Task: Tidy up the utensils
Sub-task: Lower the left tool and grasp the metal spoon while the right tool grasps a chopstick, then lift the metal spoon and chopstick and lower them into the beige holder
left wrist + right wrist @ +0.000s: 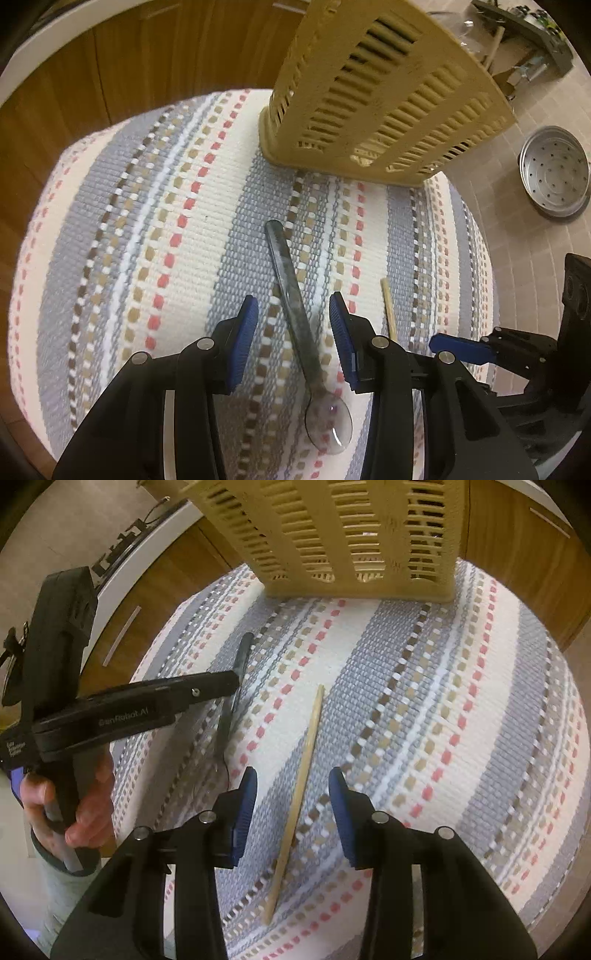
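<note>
A clear grey plastic spoon lies on the striped mat, bowl toward me. My left gripper is open, its blue pads on either side of the spoon's handle, just above it. A wooden chopstick lies on the mat. My right gripper is open and straddles the chopstick. The chopstick's tip shows in the left wrist view. The tan slotted utensil basket stands upright at the mat's far edge; it also shows in the right wrist view. The spoon's handle shows partly behind the left gripper's body.
A perforated metal steamer pan sits on the tiled floor to the right. Wooden cabinet doors stand behind the mat. Clutter lies at the far right. The left gripper's body and the hand holding it fill the right view's left side.
</note>
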{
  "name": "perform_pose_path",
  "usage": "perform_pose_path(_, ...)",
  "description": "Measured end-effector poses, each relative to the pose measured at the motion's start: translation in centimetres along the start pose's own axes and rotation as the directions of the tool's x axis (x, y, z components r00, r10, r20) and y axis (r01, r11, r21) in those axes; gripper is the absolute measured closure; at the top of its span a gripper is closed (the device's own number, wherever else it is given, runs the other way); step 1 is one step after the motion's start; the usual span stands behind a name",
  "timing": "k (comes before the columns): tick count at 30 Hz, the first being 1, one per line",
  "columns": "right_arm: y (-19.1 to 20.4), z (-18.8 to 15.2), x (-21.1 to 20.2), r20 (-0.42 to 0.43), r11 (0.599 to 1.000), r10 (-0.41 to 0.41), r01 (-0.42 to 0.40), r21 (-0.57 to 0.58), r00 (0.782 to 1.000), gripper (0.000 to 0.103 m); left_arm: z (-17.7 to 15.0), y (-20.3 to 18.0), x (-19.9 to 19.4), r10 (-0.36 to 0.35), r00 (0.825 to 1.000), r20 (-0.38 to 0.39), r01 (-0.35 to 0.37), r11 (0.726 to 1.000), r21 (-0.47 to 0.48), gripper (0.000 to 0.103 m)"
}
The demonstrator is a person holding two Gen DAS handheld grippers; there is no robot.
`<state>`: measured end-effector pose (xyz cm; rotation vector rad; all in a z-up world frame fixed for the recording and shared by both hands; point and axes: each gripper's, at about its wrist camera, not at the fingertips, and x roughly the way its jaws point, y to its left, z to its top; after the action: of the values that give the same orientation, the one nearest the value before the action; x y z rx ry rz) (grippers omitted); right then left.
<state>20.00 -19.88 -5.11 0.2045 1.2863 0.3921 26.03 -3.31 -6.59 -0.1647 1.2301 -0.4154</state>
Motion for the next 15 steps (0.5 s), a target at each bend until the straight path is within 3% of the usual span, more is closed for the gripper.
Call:
perform_pose_path(3,0.3,1.0,0.8,-0.007,0.998,-0.054,0.054,-0.013,0.999,0.068,0.2,-0.3,0.4,0.009,1.000,-0.002,-0.009,1.000,0.017,0.066)
perform_pose_path(7,0.7,1.4,2.5,-0.044,0.998,-0.062,0.062,-0.007,0.997,0.072,0.4,-1.2,0.8,0.040,0.999,-0.012,-0.040,0.998,0.056,0.066)
perform_pose_path(10,1.9,1.7,2.7,-0.037,0.988,-0.147,0.144,-0.063,0.988,0.076,0.6,-2.0,0.8,0.084,0.996,-0.025,-0.081,0.990,0.112,0.065)
perform_pose_path(14,3.0,1.5,3.0,-0.023,0.961,-0.257,0.254,-0.110,0.966,0.096,0.8,-2.9,1.1,0.146,0.989,-0.029,-0.140,0.978,0.155,0.066)
perform_pose_path(15,3.1,1.4,3.0,-0.016,0.958,-0.265,0.262,-0.118,0.964,0.097,0.7,-3.2,1.1,0.172,0.985,-0.025,-0.165,0.972,0.168,0.070)
